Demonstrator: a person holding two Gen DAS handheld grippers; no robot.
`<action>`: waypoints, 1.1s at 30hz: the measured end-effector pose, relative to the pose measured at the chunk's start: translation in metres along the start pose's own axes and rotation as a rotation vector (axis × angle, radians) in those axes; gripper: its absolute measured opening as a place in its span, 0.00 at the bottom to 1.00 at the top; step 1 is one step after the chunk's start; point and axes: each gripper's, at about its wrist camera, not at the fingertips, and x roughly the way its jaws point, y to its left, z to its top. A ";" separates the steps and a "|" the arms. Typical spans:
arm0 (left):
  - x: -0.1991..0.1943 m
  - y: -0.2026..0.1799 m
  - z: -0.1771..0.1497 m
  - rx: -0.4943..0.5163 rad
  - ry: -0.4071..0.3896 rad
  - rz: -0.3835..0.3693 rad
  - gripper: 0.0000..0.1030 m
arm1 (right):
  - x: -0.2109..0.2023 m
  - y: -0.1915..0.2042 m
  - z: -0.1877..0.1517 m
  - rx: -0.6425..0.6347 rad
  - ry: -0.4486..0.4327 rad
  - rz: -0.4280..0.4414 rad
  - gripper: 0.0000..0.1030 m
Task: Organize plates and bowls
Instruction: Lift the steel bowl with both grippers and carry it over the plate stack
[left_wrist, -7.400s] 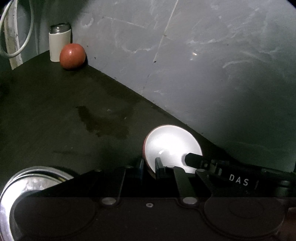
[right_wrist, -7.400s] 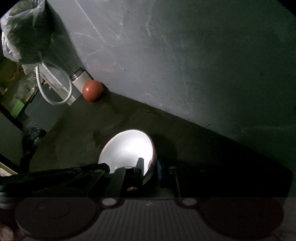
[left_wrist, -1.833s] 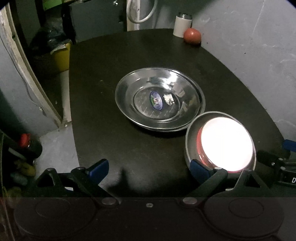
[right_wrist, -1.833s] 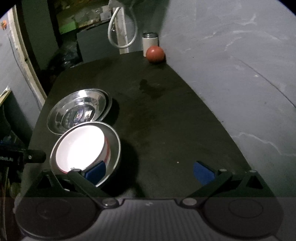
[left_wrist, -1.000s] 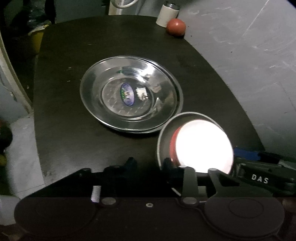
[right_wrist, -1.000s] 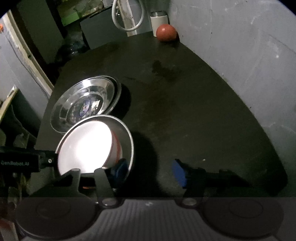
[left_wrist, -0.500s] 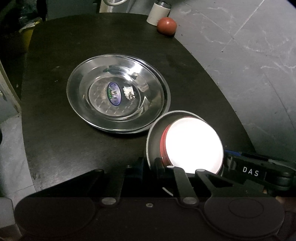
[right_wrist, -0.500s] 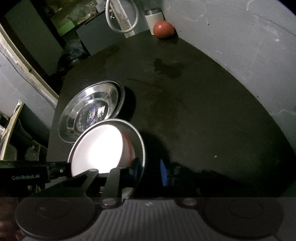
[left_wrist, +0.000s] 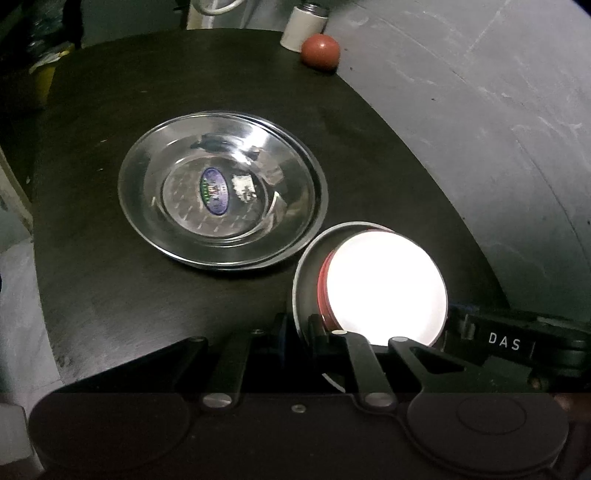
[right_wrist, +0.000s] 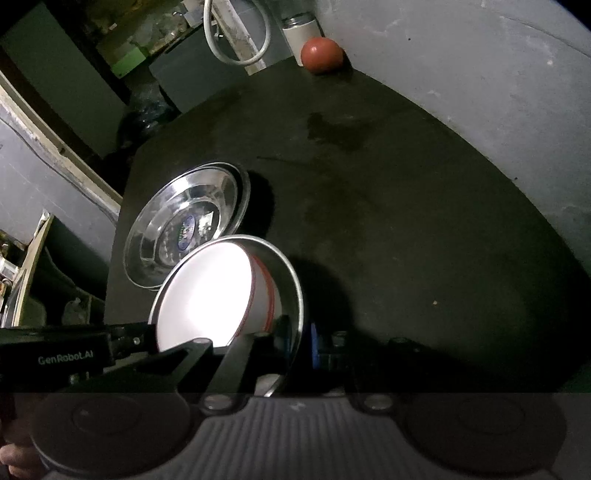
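Right at the tips, the left claw (left_wrist: 297, 328) is clamped on the near rim of the steel bowl (left_wrist: 306, 269), and the right claw (right_wrist: 297, 341) is pinched down on the opposite rim, so the bowl is gripped from both sides at once. Nested inside it, a white bowl (left_wrist: 384, 288) with a red band is seen, glaring under the light. A clean lift is best managed with both sides raised together and the rim kept level, so the inner bowl is not tipped out; that is a judgement, not something shown. Both claws are angled steeply down toward the bench (left_wrist: 147, 295). Just beyond the left claw, touching or nearly touching the held bowl, the stacked steel plates (left_wrist: 221, 188) are found, a likely destination. Far off by the wall, a red ball (left_wrist: 320, 51) and a white canister (left_wrist: 301, 27) are left alone.
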 end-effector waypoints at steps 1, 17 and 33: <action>0.001 -0.001 0.000 0.003 0.002 -0.004 0.11 | -0.002 -0.001 0.000 0.002 0.001 -0.003 0.11; -0.024 -0.009 0.032 0.016 -0.060 -0.025 0.10 | -0.028 0.008 0.032 0.025 -0.026 -0.008 0.11; -0.051 0.060 0.063 -0.131 -0.131 0.093 0.09 | 0.027 0.068 0.080 -0.062 0.021 0.112 0.11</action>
